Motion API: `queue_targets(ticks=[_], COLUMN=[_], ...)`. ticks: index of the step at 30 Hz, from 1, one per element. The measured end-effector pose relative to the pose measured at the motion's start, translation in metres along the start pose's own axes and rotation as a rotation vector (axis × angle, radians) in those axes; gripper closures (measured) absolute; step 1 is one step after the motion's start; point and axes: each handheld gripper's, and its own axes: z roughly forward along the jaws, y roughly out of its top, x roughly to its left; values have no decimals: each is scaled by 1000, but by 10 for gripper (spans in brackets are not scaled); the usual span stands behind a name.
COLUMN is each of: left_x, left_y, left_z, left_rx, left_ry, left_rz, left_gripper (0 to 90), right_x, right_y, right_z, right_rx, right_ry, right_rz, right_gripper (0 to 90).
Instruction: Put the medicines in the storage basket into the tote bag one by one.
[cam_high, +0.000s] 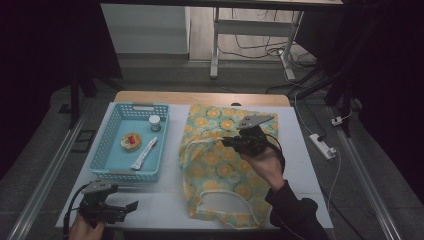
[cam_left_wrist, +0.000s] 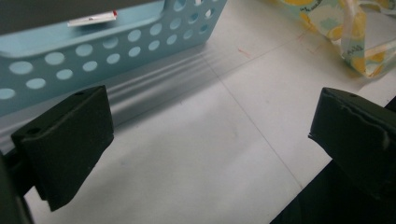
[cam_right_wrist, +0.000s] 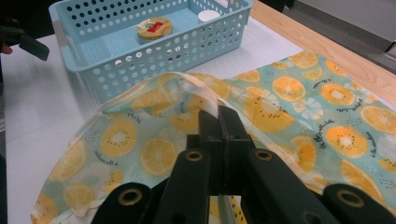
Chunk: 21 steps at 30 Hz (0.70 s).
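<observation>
Left gripper (cam_high: 131, 205) sits at the near left corner of the white desk (cam_high: 160, 200), just in front of the blue basket (cam_high: 112, 131) — fingers (cam_left_wrist: 65, 140) spread wide, nothing between them. The basket holds a round yellow tin with a red label (cam_high: 131, 141), a small white-capped jar (cam_high: 155, 122) and a white sachet (cam_high: 144, 153), all lying apart. To its right lies the orange-print fabric bag (cam_high: 220, 165), flat except where its upper edge is lifted. Right gripper (cam_high: 227, 142) is over the bag's middle — fingers (cam_right_wrist: 208, 135) clenched on a fold of its white-trimmed rim, raising it off the desk.
</observation>
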Motion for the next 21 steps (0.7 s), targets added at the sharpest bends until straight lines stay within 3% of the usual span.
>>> queue_targets(ticks=[10, 21], left_x=[-1, 1], left_y=[6, 16], left_z=[-5, -14], left_rx=[-10, -45], left_ry=[-3, -49], left_rz=[25, 34], left_gripper=[0, 0], right_x=[-1, -2], right_y=[0, -1], right_z=[-1, -3], right_rx=[-1, -5], right_ry=[-1, -2], right_rz=[1, 1], right_gripper=[900, 900])
